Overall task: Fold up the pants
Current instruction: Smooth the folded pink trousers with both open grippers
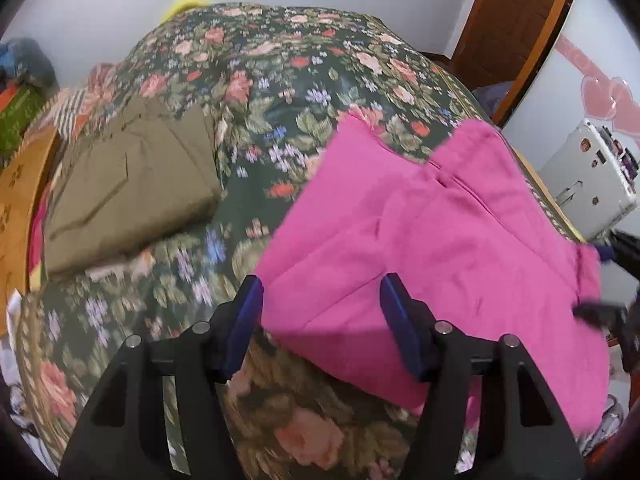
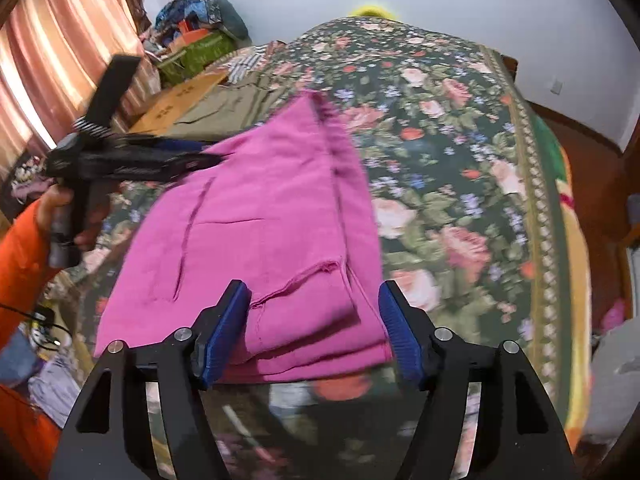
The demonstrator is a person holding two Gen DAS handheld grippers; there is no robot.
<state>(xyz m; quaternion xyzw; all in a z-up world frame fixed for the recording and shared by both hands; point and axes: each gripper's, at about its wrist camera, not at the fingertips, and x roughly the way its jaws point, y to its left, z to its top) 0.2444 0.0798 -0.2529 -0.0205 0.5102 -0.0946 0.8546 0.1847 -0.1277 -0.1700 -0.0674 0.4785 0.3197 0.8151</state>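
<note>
Soft pink cotton pants on floral bedspread will drape limp; left tongs and right tongs both wide, empty; grab near-edge corners.

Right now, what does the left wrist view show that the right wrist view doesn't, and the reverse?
Only the left wrist view: a wooden door and a white sewing machine. Only the right wrist view: striped curtains and an orange sleeve behind the left hand-held gripper. Both share the pink pants on the floral bedspread, and the folded olive garment beyond.
</note>
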